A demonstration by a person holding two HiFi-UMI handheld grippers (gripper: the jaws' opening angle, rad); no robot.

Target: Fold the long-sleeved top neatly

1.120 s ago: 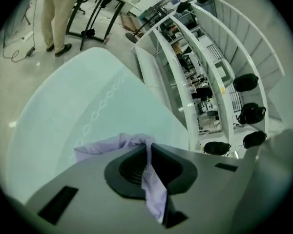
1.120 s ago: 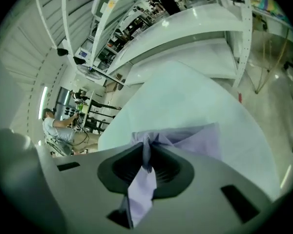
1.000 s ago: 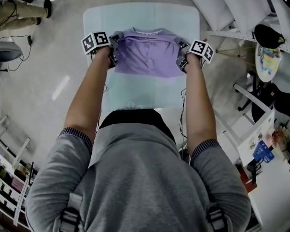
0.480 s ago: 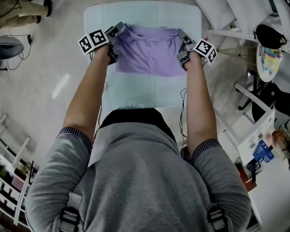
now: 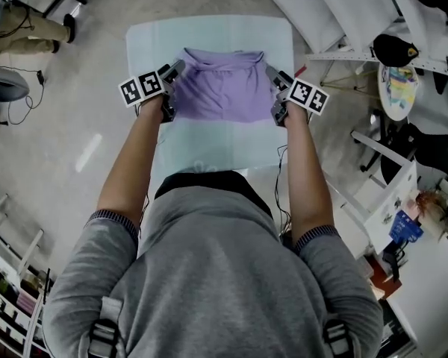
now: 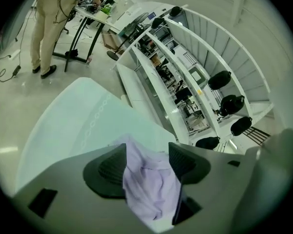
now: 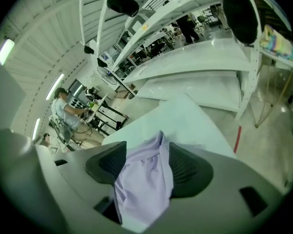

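Observation:
The lilac long-sleeved top (image 5: pixel 222 88) lies folded into a rectangle on the pale table (image 5: pixel 216 144). My left gripper (image 5: pixel 170 88) is at its left edge and my right gripper (image 5: pixel 275 92) at its right edge. In the left gripper view a bunch of lilac fabric (image 6: pixel 149 184) still lies between the spread jaws of the left gripper (image 6: pixel 146 165). The right gripper view shows the same: fabric (image 7: pixel 141 184) rests loosely between the parted jaws of the right gripper (image 7: pixel 146 167). Both grippers' jaws have just been opening.
White shelving (image 5: pixel 343 21) runs along the right, beside a small round table (image 5: pixel 398 88) with colourful items. A person (image 5: pixel 26 21) stands at the top left near a stool (image 5: pixel 4 84). A rack (image 5: pixel 7 289) stands at the lower left.
Both grippers' jaws have spread apart at the top's side edges, and both hands have lifted slightly. The folded top stays on the table.

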